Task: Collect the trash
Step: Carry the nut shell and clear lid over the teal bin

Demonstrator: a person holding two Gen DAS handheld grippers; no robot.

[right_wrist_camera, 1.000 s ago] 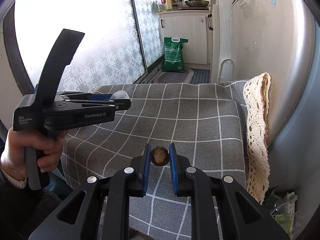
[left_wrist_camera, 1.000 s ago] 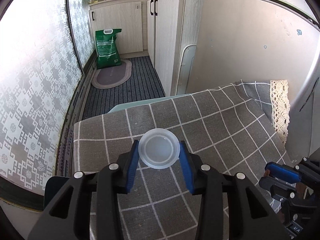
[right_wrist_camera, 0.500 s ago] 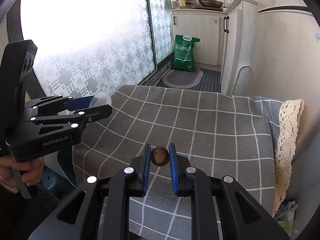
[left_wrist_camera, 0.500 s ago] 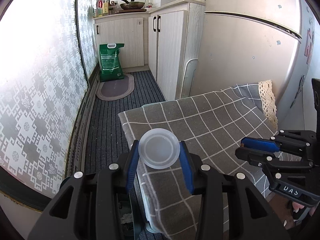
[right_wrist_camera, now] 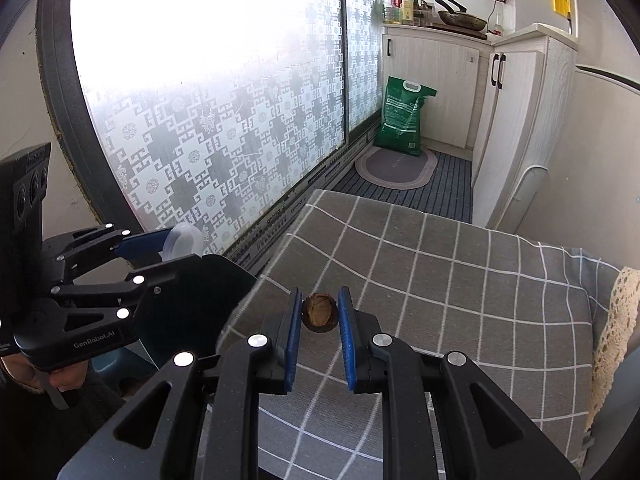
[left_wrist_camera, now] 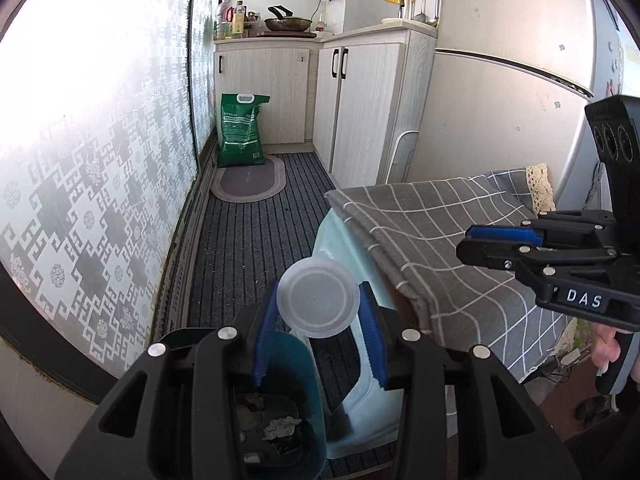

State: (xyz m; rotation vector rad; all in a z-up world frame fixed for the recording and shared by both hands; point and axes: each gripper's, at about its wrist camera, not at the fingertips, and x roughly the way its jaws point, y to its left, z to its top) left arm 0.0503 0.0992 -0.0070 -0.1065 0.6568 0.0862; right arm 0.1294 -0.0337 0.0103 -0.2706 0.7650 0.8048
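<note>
My left gripper (left_wrist_camera: 319,308) is shut on a clear round plastic lid (left_wrist_camera: 319,297), held past the table's left edge above a teal trash bin (left_wrist_camera: 296,376) with scraps inside. The right wrist view shows that left gripper (right_wrist_camera: 176,246) with the lid (right_wrist_camera: 184,238) at the left, over the bin's dark lid (right_wrist_camera: 192,304). My right gripper (right_wrist_camera: 319,314) is shut on a brown walnut shell (right_wrist_camera: 319,313), hovering over the grey checked tablecloth (right_wrist_camera: 440,280) near its left edge. In the left wrist view the right gripper (left_wrist_camera: 464,242) reaches in from the right above the cloth (left_wrist_camera: 440,240).
A pale blue stool (left_wrist_camera: 360,380) stands beside the bin under the table edge. A frosted patterned window (left_wrist_camera: 100,200) runs along the left. A green sack (left_wrist_camera: 240,132), an oval mat (left_wrist_camera: 248,178), white cabinets (left_wrist_camera: 360,100) and a fridge (left_wrist_camera: 500,120) stand behind. Lace trim (right_wrist_camera: 616,340) hangs at the cloth's right.
Both grippers have swung left across the table. The left one with the lid has gone from over the cloth to over the bin. The right one with the shell is now nearer the table's left edge.
</note>
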